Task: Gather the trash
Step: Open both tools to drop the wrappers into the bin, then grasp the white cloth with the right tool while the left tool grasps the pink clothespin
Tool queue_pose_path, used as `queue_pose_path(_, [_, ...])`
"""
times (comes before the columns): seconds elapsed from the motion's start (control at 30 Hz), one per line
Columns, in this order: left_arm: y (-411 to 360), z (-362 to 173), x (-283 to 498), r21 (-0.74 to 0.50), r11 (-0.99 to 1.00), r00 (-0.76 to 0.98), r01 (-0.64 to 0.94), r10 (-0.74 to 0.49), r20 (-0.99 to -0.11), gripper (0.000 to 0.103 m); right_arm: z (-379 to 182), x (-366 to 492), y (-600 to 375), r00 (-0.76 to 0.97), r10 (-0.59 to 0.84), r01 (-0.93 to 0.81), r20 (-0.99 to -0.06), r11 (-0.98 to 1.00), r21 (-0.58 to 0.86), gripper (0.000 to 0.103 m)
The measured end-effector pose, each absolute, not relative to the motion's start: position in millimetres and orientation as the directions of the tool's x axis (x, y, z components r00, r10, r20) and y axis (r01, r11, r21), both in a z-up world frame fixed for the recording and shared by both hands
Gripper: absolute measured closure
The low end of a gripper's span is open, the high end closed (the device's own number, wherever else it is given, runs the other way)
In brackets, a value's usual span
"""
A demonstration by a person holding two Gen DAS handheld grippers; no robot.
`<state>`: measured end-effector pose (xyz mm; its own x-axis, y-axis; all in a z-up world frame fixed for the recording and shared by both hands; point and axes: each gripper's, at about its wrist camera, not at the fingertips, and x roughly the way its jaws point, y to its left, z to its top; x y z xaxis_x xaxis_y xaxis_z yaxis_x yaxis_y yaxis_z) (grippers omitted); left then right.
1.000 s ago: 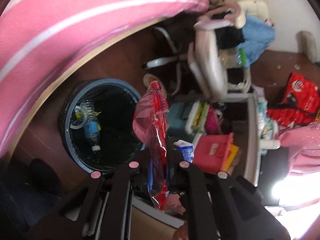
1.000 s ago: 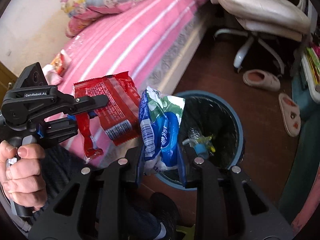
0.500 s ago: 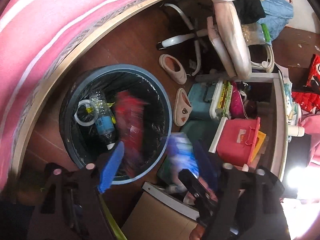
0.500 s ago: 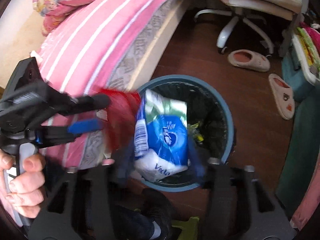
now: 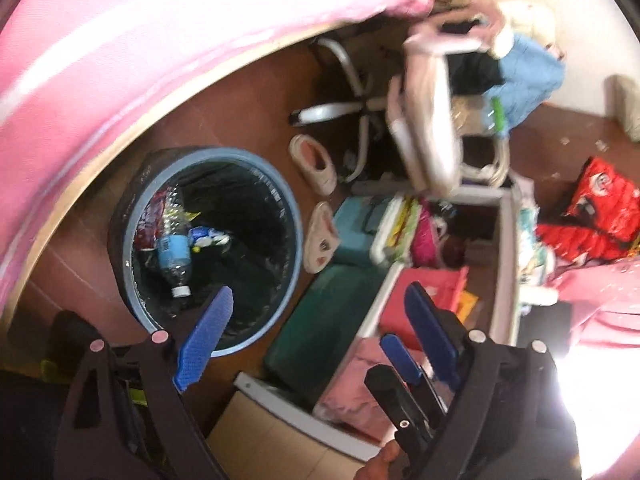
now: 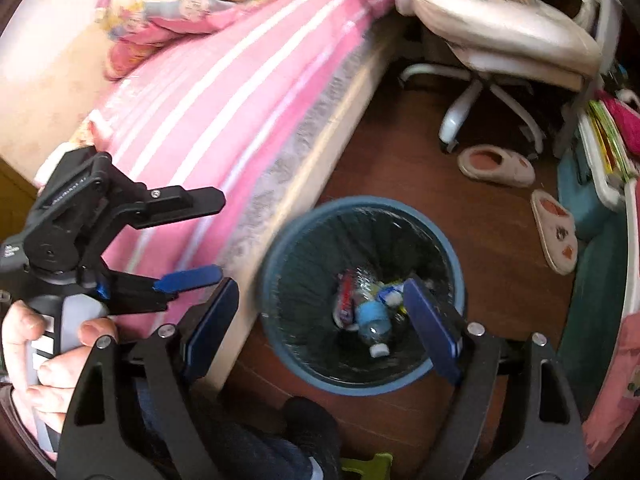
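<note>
A blue-rimmed bin [image 5: 256, 184] lined with a black bag stands on the brown floor beside the pink bed; it also shows in the right wrist view [image 6: 280, 248]. Inside lie a plastic bottle [image 5: 174, 252], a red wrapper [image 5: 148, 220] and a blue-white packet [image 5: 208, 236]. My left gripper [image 5: 320, 336] is open and empty above the bin's near edge. My right gripper [image 6: 320, 324] is open and empty right over the bin. The left gripper also shows in the right wrist view [image 6: 196, 236], open.
The pink striped bed [image 6: 224, 92] runs along the bin's left. A white office chair [image 6: 500, 36] and two slippers [image 6: 496, 166] lie beyond it. A red snack bag [image 5: 592, 208] lies on the desk at right. Storage boxes [image 5: 428, 292] crowd under the desk.
Both grippers opened over the bin. The red wrapper dropped from the left one and the blue-white packet from the right one; both now lie in the bin.
</note>
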<state>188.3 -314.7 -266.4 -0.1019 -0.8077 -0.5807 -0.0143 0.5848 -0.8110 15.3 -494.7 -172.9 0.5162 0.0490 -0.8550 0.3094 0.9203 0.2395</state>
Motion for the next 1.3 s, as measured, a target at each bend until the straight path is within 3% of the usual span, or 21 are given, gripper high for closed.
queue_pose_path(0.37, [-212,-168,181,-0.864,0.49,0.13,0.119,-0.87,-0.476,0.017,-110,56,-414,0.597,0.164,0.102,-0.785,0.955,0.277,0.018])
queue_pose_path(0.57, [-122,-139,192,-0.792,0.595,0.259,0.134,-0.793,-0.552,0.017,-96,97,-355,0.6,0.229,0.005,-0.767,0.957,0.29,0.018])
queue_pose_path(0.87, [2,-150,233,-0.631,0.773,0.4,0.063,-0.599,-0.694,0.017,-90,162,-268,0.599,0.258,-0.129,-0.758,0.966,0.226,0.016])
queue_pose_path(1.0, [25,-163,257,-0.539,0.84,0.427,0.063,-0.51,-0.746,0.018,-95,191,-234,0.614,0.237,-0.208,-0.753,0.969,0.135,0.016])
queue_pose_path(1.17, [31,-175,285,-0.444,0.892,0.457,0.082,-0.43,-0.779,0.02,-101,234,-219,0.599,0.249,-0.221,-0.761,0.965,0.142,0.016])
queue_pose_path(1.3, [28,-184,301,-0.405,0.91,0.463,0.092,-0.399,-0.791,0.032,-110,267,-205,0.585,0.245,-0.22,-0.773,0.966,0.139,0.016])
